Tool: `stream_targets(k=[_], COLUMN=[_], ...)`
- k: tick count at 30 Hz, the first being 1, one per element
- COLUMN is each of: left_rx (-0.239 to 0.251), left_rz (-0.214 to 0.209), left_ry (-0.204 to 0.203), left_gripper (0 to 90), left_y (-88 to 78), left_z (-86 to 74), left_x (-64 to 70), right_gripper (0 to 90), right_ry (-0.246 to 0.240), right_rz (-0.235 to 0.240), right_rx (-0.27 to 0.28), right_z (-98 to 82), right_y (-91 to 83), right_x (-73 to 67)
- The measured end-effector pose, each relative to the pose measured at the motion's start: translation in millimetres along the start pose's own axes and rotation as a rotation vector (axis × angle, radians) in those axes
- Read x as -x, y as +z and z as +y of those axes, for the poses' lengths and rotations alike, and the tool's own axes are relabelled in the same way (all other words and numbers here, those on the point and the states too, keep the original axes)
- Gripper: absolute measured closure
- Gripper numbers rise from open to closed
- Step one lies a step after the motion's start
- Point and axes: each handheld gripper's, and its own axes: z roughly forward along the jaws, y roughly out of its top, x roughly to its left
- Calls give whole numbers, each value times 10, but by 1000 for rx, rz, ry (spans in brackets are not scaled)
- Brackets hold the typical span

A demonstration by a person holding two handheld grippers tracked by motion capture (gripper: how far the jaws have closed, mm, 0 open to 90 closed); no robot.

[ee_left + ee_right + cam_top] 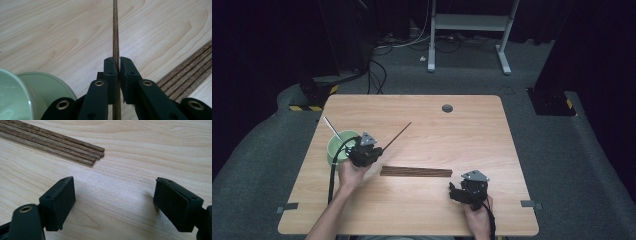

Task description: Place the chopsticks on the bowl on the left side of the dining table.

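Right gripper, near right, jaws wide, empty, beside chopstick row. Left gripper clamps one chopstick next to green cup.

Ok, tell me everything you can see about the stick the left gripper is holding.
The stick is a thin, straight, dark brown rod with wood grain. The left gripper is shut on it near one end; its pads press both sides. In the high view the rest juts up and to the right over the table, the far tip free. It is apart from the bundle of like sticks, and a green cup sits beside the gripper.
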Motion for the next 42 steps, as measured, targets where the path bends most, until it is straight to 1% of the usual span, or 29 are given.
stream_targets(k=[1, 4, 6, 8, 10, 13, 15, 16, 19, 29, 31, 33, 36, 39, 42], left_rx=[3, -2, 10, 8, 6, 10, 8, 15, 16, 21, 23, 20, 31, 28, 33], left_rz=[-5, 0, -4, -6, -1, -3, -2, 2, -1, 8, 9, 15, 17, 25, 28], left_ry=[-8, -3, -6, -8, -1, -10, -5, -3, -10, -1, -8, -2, -13, -9, -16], left_gripper=[832, 832, 832, 832, 832, 832, 833, 832, 832, 832, 832, 832, 833, 832, 832], left_y=[-16, -27, -62, -65, -91, -116, -122, -149, -177, -272, -291, -322, -357, -394, -432], left_z=[-2, 2, 2, 2, 6, 0, 2, 2, -1, -8, -18, -24, -40, -47, -63], left_x=[-10, -13, -25, -29, -37, -53, -61, -69, -89, -135, -155, -179, -205, -230, -263], right_gripper=[170, 170, 170, 170, 170, 170, 170, 170, 170, 171, 170, 170, 170, 170, 170], right_ry=[0, 0, 1, 1, 0, 0, 1, 0, 1, 1, 2, 1, 1, 0, 0], right_rz=[0, 0, -1, -1, 0, 0, -1, 0, 0, -2, -1, -1, -2, 0, -1], right_rx=[0, 0, 0, 0, 0, 0, 0, 0, -1, -1, -1, -1, -2, 0, 0], right_z=[0, 0, 0, 0, 0, 0, 0, 0, 0, 0, 0, 0, 0, 0, -1], right_y=[0, 0, 0, 0, 0, 0, 0, 0, -1, -1, 0, 0, -1, 0, 0], right_x=[0, 0, -1, -1, -1, -1, -1, 0, -1, -1, -1, -1, -1, -1, -1])
